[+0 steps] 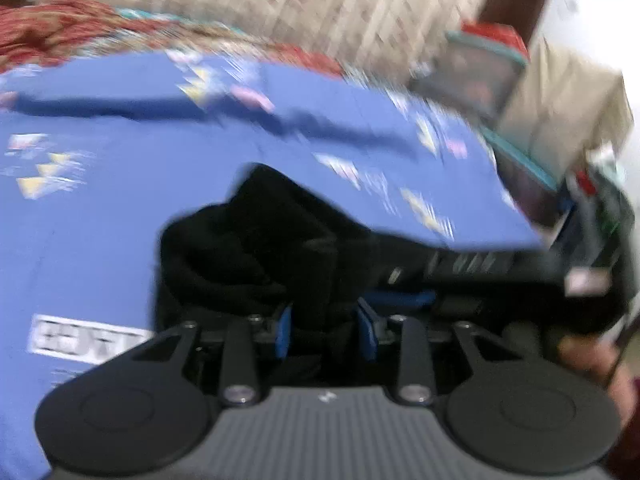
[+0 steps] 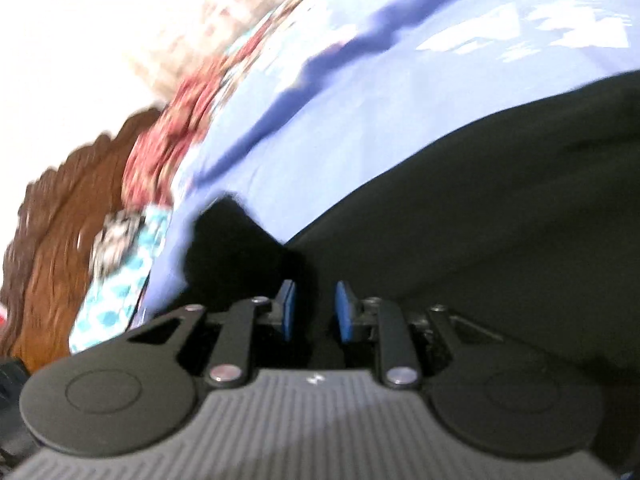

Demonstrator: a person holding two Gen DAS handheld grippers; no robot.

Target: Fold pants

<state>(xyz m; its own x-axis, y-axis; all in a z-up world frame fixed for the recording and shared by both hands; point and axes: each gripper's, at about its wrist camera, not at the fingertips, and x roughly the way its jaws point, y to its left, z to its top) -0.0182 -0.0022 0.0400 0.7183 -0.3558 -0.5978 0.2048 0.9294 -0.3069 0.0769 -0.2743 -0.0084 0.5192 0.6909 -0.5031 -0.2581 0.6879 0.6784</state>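
Pants [image 1: 248,248], black and blurred by motion, lie bunched on the blue bedsheet [image 1: 100,240]. Their fabric runs down between the blue pads [image 1: 285,334] of the left gripper [image 1: 326,332], whose jaws are closed on a fold of them. In the right wrist view the right gripper [image 2: 314,310] likewise pinches the pants [image 2: 480,220], which spread away from it over the bedsheet [image 2: 360,100]. Beyond the bedsheet's far edge lies a red patterned cloth [image 1: 52,28].

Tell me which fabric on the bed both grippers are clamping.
The black pants, not the blue patterned sheet or the red floral cloth; the left gripper and right gripper pinch them.
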